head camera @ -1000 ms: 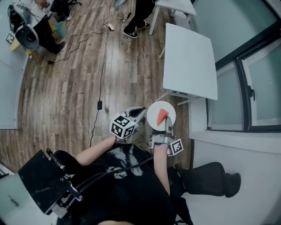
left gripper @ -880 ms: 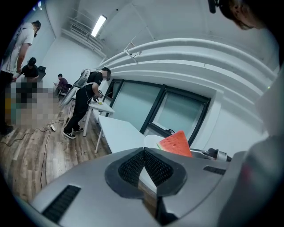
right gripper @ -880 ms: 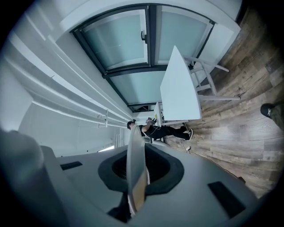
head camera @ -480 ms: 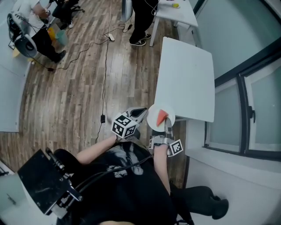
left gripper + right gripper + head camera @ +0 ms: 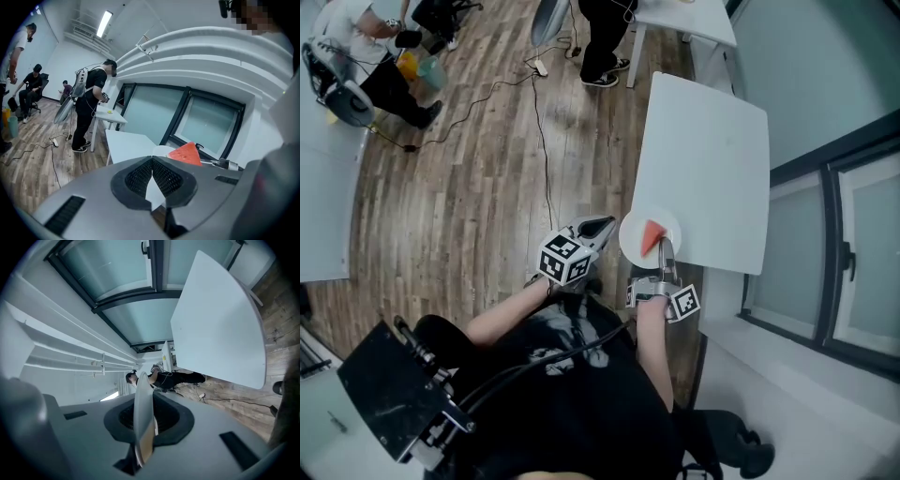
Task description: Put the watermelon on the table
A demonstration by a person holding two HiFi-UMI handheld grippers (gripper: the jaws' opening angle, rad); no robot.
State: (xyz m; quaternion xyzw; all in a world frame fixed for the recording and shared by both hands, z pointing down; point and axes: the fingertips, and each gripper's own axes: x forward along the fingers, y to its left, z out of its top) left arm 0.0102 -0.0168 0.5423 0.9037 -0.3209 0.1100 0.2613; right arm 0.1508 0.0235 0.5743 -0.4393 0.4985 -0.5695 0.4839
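A red watermelon slice [image 5: 652, 236] lies on a small white plate [image 5: 636, 246]. My right gripper [image 5: 664, 251] is shut on the plate's near rim and holds it level over the near edge of the white table [image 5: 703, 150]. In the right gripper view the plate [image 5: 142, 408] shows edge-on between the jaws, with the table [image 5: 220, 319] ahead. My left gripper [image 5: 602, 228] hovers just left of the plate, shut and with nothing in it. From the left gripper view [image 5: 152, 163] the slice [image 5: 186, 153] and the table [image 5: 129, 143] sit beyond its closed jaws.
Wooden floor [image 5: 478, 159] with a black cable [image 5: 546, 141] lies left of the table. A person [image 5: 605, 37] stands by a second white table [image 5: 684, 14] farther off, with others seated at the far left [image 5: 356, 56]. A window wall [image 5: 834, 216] runs along the right.
Both grippers and the plate have travelled toward the white table. The plate, short of the table a second ago, now overlaps its near edge. Both grips look unchanged.
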